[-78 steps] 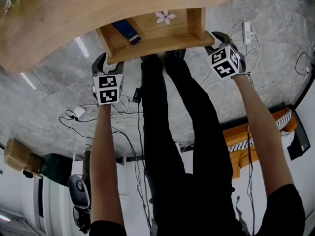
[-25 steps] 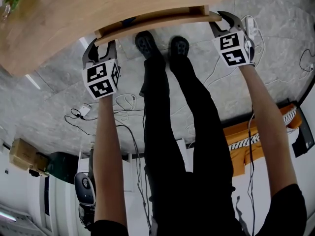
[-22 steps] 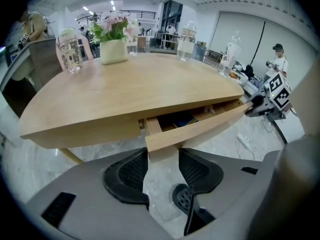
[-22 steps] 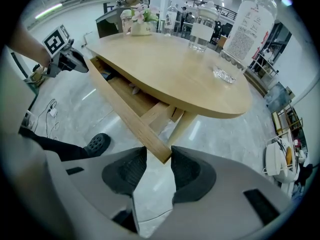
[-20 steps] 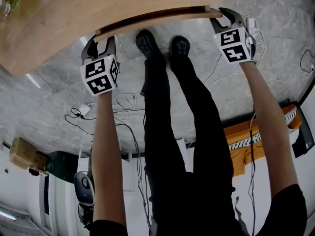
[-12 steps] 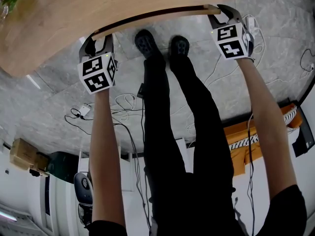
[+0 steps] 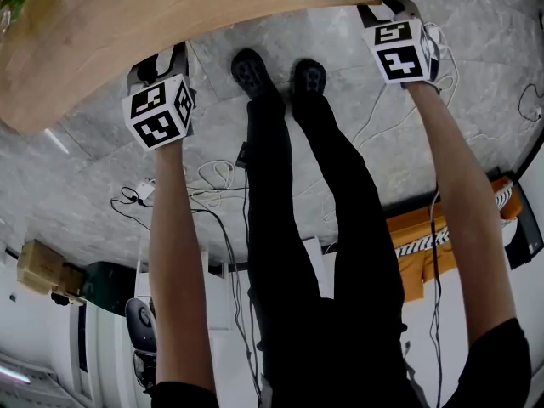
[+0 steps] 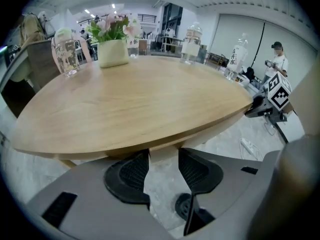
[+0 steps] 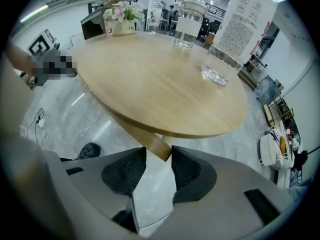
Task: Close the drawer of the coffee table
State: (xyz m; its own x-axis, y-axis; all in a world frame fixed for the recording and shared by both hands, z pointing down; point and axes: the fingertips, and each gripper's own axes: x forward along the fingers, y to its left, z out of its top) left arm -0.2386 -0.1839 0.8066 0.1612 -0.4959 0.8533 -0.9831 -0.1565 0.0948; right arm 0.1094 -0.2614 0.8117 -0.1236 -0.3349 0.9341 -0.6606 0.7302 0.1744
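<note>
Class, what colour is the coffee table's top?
Light tan wood grain: the wooden tabletop, best in the left gripper view.

The coffee table [image 7: 170, 24] has a rounded top of pale, grained wood. Its drawer [image 9: 144, 135] sits pushed in beneath that top (from above, none of it shows past the table's near edge). Only its light wooden front is visible, a strip under the near rim.

The head view looks steeply down over the desk [image 7: 127, 24] edge; both gripper views sit close at its rim, facing across its shared top
</note>
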